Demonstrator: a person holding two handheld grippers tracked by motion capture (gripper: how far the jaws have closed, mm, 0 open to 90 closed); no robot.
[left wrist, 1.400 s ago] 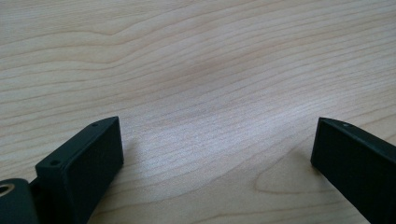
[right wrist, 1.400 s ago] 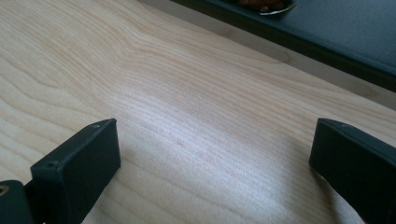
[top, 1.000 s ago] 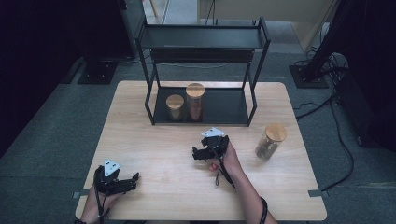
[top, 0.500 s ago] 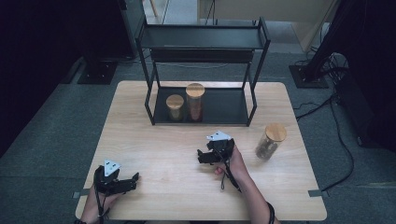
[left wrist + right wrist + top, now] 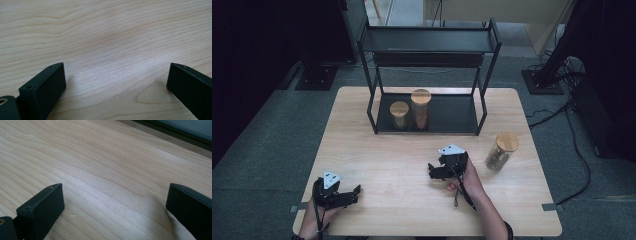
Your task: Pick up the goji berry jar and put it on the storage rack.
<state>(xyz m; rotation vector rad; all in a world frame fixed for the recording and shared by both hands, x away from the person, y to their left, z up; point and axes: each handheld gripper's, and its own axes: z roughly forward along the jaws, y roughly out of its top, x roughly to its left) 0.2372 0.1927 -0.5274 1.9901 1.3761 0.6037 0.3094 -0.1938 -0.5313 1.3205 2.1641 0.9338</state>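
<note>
Left gripper [image 5: 356, 191]: near left corner of the table [image 5: 377, 170], low over the wood, held by the person's left hand [image 5: 314, 220]. Jaws spread wide, released, bare wood grain between them in the left gripper view [image 5: 116, 82]. Grey three-cornered plate on top; black cable runs along the forearm toward the near edge.

Right gripper [image 5: 432, 172]: near centre of the table, right of the middle, held by the person's right hand [image 5: 467, 177]. Jaws point left across the table, spread wide, released, nothing between them in the right gripper view [image 5: 113, 202]. Grey plate on top; cable loops along the wrist.

Loose jar [image 5: 500, 152]: glass, round wooden lid, dark contents. Stands on the table just right of the right gripper, slightly farther, near but apart from it. It appears tilted in the high view.

Black rack [image 5: 428, 80]: two-tier metal frame, far centre of the table, dark bottom tray and top shelf.

Short jar [image 5: 399, 115]: wooden lid, on the rack's bottom tray, left part.

Tall jar [image 5: 420, 108]: wooden lid, reddish-brown contents, just right of the short jar, whether touching it cannot be told.

Grey floor [image 5: 272, 125]: around the table; cables on it at far right.
</note>
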